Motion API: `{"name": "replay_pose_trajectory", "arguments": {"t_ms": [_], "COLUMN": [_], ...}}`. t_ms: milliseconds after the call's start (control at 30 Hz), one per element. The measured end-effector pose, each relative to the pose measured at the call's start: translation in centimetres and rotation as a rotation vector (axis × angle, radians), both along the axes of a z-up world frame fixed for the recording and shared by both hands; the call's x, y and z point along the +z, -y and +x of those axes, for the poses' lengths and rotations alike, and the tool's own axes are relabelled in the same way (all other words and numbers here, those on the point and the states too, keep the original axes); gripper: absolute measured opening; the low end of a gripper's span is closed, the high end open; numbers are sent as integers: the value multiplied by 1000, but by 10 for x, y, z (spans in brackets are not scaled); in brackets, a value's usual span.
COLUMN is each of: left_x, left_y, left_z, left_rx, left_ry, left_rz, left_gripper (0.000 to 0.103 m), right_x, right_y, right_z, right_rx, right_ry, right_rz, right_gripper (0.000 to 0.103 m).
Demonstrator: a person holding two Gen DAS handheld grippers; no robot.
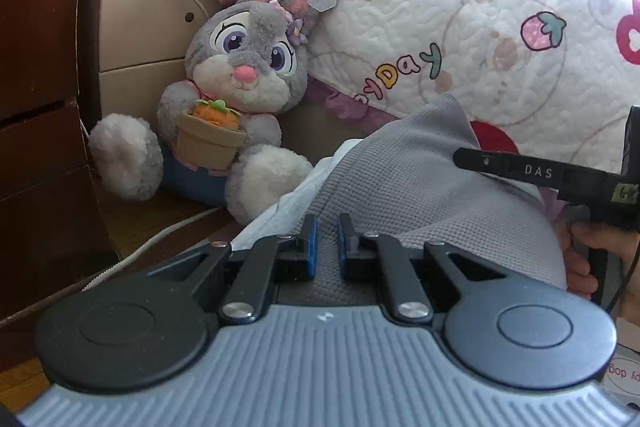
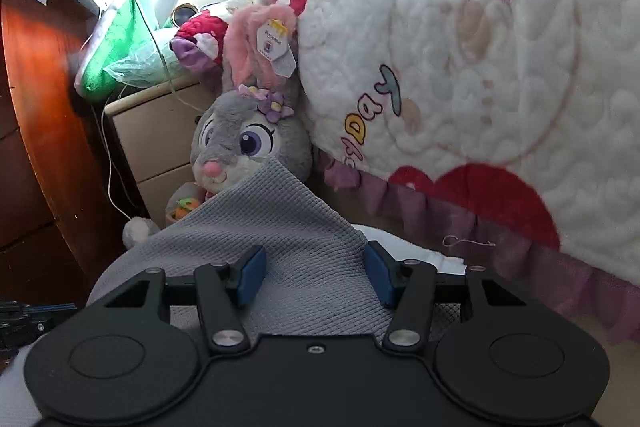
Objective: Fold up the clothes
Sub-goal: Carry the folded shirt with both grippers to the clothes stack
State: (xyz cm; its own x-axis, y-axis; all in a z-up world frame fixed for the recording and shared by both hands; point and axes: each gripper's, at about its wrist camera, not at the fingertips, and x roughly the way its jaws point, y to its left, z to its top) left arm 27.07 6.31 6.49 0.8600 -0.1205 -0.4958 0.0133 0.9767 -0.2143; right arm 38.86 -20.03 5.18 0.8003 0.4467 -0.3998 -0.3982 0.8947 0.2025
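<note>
left gripper [image 1: 327, 241] pinches grey garment [image 1: 420, 179]; right gripper [image 2: 314, 277] jaws released, cloth between

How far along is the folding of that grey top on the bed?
Early on. Nothing looks folded yet: the grey waffle-knit garment lies bunched in a mound before the plush rabbit. In hand: the left gripper is nearly shut on its fabric, while the right gripper straddles a raised ridge, jaws apart. Flattening and every fold remain.
</note>
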Motion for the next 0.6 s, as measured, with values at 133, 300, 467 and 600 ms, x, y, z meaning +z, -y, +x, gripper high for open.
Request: {"name": "replay_pose_trajectory", "arguments": {"t_ms": [133, 300, 467, 600], "left_x": [-8, -12, -14, -21], "left_y": [-10, -14, -26, -36], "left_z": [1, 1, 3, 4], "left_rx": [4, -10, -23, -32], "left_ry": [-11, -11, -35, -36], "left_rz": [-102, -118, -198, -240], "left_gripper": [10, 11, 10, 10], "right_x": [-7, -18, 25, 40], "right_y": [4, 9, 8, -14], "right_z": [0, -3, -11, -26], "right_rx": [2, 3, 19, 123], "right_ry": [-48, -43, -66, -15], "right_rz": [33, 80, 78, 15], "right_gripper": [58, 58, 47, 46]}}
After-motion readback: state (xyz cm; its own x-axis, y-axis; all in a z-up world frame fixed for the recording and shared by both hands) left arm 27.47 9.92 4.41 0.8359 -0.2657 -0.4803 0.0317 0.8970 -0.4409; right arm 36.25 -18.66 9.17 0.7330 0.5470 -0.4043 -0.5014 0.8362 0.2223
